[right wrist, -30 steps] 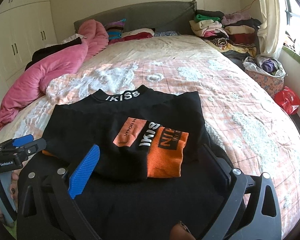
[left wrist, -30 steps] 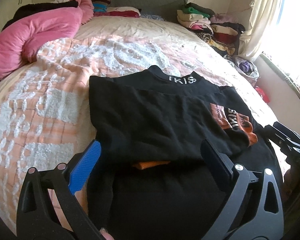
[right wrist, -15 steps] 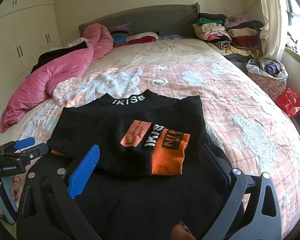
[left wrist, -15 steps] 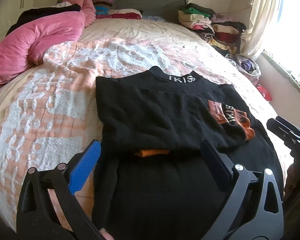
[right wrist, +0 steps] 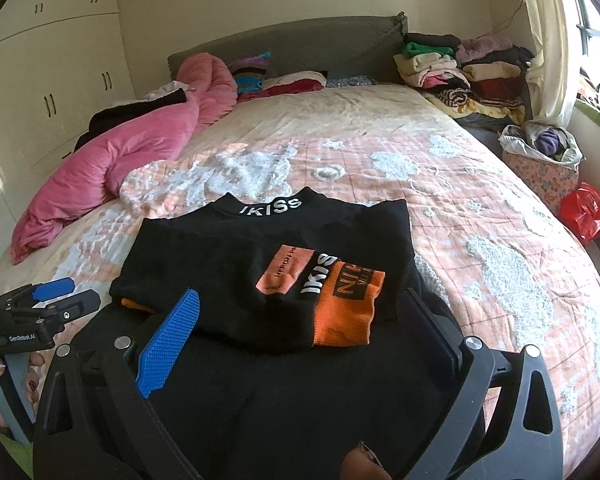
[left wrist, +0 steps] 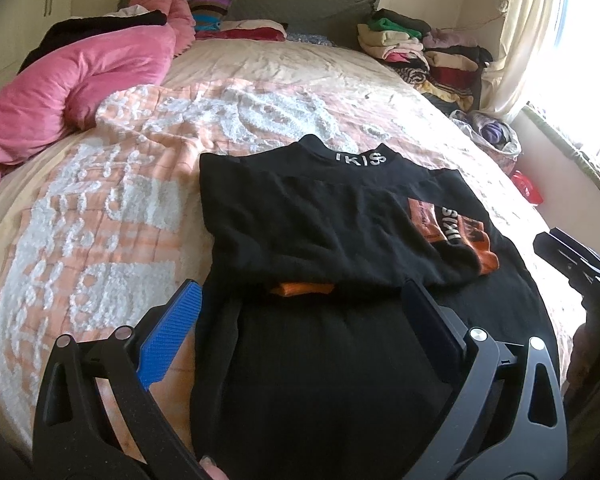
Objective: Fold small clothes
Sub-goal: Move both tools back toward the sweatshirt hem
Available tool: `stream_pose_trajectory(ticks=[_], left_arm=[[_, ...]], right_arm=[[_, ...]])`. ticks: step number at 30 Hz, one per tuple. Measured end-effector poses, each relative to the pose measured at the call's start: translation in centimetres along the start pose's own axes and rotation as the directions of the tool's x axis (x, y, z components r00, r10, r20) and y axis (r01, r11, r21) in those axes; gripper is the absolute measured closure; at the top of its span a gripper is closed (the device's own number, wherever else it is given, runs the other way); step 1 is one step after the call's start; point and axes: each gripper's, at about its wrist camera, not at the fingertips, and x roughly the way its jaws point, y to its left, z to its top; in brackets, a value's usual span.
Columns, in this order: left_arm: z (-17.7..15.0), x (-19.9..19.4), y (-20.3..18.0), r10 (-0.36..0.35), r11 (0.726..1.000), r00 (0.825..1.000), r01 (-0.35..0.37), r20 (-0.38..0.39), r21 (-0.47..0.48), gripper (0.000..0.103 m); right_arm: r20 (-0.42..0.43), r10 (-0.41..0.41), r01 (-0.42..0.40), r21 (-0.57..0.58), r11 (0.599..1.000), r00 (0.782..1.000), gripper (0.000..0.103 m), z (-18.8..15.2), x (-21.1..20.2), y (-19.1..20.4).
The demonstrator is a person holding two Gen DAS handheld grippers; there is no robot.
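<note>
Both the left gripper (left wrist: 300, 308) and right gripper (right wrist: 298, 316) hovered spread apart over the half-folded black sweater (right wrist: 260, 264) near the bed's (right wrist: 500, 240) foot edge, where a one-layer pinch could undo its folds.

Black top (right wrist: 228, 264): matt knit cloth, with ribbed orange cuff (right wrist: 346, 312) and printed white lettering. Bedspread (left wrist: 100, 216): soft cloth, peach ground with raised, tufted white pattern, rough in texture. Pink quilt (right wrist: 112, 160) at the bed's left edge: plush, slightly sheened fabric. Left gripper (left wrist: 300, 316) and right gripper (right wrist: 300, 320): matt black plastic frames, bright metal pivot pins, blue finger pad (right wrist: 172, 336) finely ridged. Red bag (right wrist: 586, 212): glossy plastic.
</note>
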Motion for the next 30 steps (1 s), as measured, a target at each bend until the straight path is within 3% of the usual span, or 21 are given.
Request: stream_pose_trajectory(ticks=[30], left_arm=[[-3.7,-3.5,-0.4,0.023,0.999,0.999,-0.022,-0.028,0.024,0.009]], right_arm=[[-0.053,0.022,-0.026,-0.068,0.997,0.998,0.004,-3.2,-2.7,0.3]])
